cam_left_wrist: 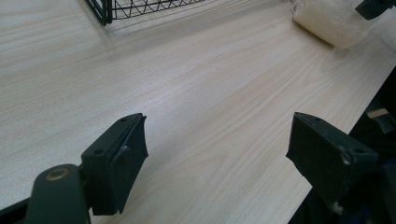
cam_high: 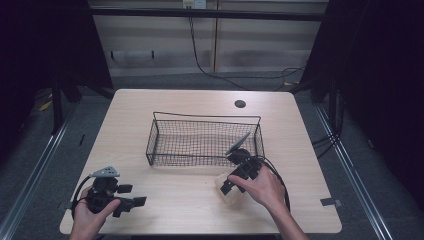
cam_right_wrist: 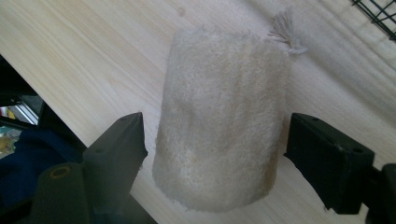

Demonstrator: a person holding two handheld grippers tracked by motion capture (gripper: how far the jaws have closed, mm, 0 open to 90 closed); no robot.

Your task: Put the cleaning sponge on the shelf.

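Pale wooden table (cam_high: 150,110), black wire basket (cam_high: 200,142) at centre, beige loofah sponge (cam_right_wrist: 219,121) just beside it (cord at one end)

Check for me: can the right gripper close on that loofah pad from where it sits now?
Probably yes. The right gripper stands open with the loofah pad lying between its jaws on the table, a small gap showing on each side. Nothing else lies between them; the wire basket sits clear behind.
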